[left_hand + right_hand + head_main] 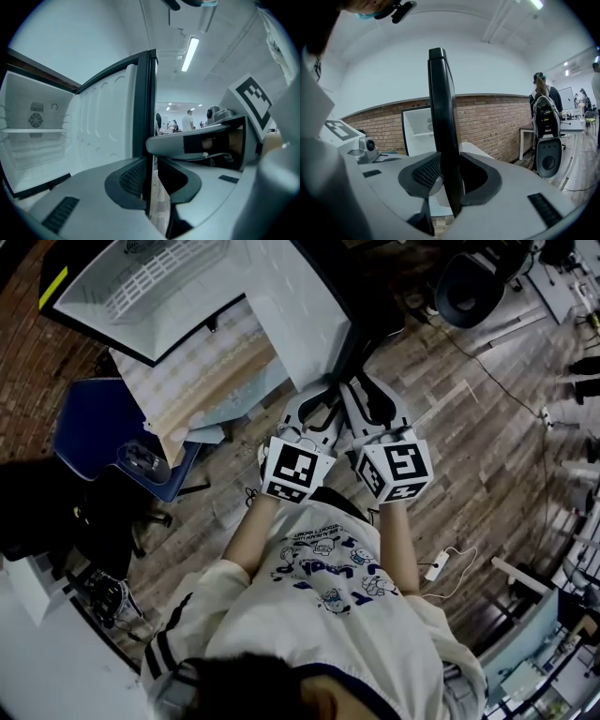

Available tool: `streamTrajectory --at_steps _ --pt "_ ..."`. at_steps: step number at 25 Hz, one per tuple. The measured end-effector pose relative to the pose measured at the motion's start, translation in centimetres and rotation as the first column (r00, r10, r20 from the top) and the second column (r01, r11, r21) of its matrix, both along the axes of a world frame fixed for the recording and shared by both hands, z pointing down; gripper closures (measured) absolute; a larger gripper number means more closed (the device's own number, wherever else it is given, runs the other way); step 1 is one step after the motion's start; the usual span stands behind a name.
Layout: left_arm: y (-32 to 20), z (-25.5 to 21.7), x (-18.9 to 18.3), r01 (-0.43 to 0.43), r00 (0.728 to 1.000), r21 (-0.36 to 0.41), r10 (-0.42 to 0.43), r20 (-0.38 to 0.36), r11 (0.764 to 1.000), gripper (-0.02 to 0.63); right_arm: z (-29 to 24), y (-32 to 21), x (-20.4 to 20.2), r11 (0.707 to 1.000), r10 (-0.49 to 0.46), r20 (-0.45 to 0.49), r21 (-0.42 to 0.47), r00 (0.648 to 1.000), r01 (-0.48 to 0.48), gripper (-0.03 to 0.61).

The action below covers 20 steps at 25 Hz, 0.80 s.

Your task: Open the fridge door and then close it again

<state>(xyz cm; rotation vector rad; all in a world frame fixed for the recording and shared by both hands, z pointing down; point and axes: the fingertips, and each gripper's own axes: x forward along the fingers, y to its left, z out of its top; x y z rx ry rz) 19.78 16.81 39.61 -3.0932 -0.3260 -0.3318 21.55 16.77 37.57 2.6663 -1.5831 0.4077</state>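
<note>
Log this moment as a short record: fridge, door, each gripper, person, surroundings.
fridge: open, white interior with a shelf in view
fridge door: stands wide open, its dark edge towards the person
left gripper: fingers closed on the door's edge
right gripper: beside the left one, door's edge between its fingers, pads appear to press on both sides
person: faces the door's edge, both arms stretched forward
surroundings: brick wall behind the fridge, wood floor

Fridge [89,292] cut by top edge; distant people [189,121] too small; door [440,117] bottom hidden by jaws.
</note>
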Motion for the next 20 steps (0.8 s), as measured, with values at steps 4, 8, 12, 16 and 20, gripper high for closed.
streamTrajectory --at_steps 4,8,12,16,20 --pt "0.6 -0.1 1.6 -0.035 0.999 -0.002 0.035 0.005 0.999 0.528 0.1 1.0 1.8 1.000 0.026 -0.004 0.003 1.000 -0.026 0.448" --pt "1.2 -0.2 3.1 -0.082 0.997 -0.005 0.082 0.007 0.997 0.528 0.1 2.0 3.7 0.998 0.061 -0.005 0.002 0.998 -0.061 0.452" --pt "2.4 -0.5 4.9 -0.138 0.990 0.000 0.138 0.008 0.990 0.528 -0.2 3.1 5.7 0.996 0.095 -0.011 0.003 0.995 -0.095 0.457" --pt "3.4 -0.6 6.8 -0.183 0.983 0.008 0.183 0.015 0.983 0.528 -0.2 3.9 7.5 0.995 0.099 -0.011 0.002 0.995 -0.099 0.459" --pt "3.9 -0.7 8.5 -0.218 0.976 0.007 0.218 0.019 0.976 0.528 -0.3 4.5 9.4 0.993 0.119 -0.013 0.001 0.993 -0.119 0.465"
